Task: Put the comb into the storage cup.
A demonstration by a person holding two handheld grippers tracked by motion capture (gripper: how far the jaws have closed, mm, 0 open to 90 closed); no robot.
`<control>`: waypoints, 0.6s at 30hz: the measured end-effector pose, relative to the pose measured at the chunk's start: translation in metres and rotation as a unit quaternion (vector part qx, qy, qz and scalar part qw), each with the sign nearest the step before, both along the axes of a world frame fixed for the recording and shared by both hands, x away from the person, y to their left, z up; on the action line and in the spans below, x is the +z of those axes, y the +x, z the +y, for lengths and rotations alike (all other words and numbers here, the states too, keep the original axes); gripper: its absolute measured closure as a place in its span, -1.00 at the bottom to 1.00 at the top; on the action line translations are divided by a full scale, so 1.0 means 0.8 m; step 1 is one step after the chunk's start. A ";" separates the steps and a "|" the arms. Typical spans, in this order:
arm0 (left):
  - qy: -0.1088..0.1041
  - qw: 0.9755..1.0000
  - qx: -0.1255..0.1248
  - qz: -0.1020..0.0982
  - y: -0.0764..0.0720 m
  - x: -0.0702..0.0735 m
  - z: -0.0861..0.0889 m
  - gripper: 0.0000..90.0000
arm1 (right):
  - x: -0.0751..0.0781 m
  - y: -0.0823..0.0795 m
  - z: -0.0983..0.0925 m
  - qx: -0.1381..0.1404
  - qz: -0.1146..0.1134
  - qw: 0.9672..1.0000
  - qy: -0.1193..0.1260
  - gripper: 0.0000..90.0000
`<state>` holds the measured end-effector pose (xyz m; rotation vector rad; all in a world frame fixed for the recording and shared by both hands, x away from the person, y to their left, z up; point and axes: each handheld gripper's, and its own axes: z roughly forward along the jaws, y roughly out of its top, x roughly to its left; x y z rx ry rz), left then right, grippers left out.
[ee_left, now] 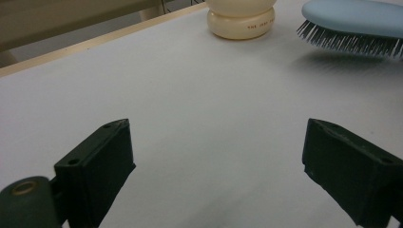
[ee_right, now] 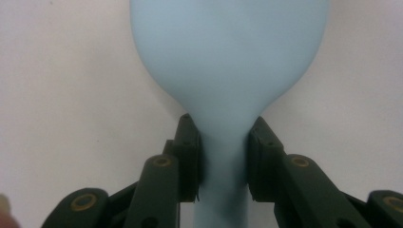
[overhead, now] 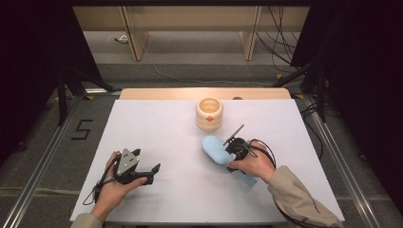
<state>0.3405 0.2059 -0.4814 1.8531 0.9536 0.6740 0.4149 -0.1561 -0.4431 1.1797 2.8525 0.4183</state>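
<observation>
Right gripper (ee_right: 223, 159): jaws clamped on the neck of the brush (overhead: 216, 149), where handle meets head; likely the narrowest spot, so the pads got firm purchase.
Brush place: held off the table (overhead: 166, 199), right of centre, just in front of the jar (overhead: 209, 114), apart from it.
Brush axis: long axis ran diagonal in the high view; head pointed up-left toward the jar, handle end stuck out behind the right hand (overhead: 254, 164).
Brush face: bristles down, smooth back up.
Left gripper (ee_left: 216, 161): jaws wide apart, nothing between them; rested low at table's left, well apart from the brush, probably waiting its turn.
Jar: upright, mouth open, near the far edge.
</observation>
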 end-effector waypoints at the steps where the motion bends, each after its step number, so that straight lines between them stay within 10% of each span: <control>1: 0.000 1.000 0.000 0.000 0.000 0.000 0.000 -0.79 | 0.002 0.000 0.000 0.000 -0.006 1.000 0.007 0.56; 18: -0.002 1.000 0.001 -0.001 0.000 0.001 0.001 -0.77 | 0.016 0.000 -0.005 0.001 -0.060 0.996 0.063 0.56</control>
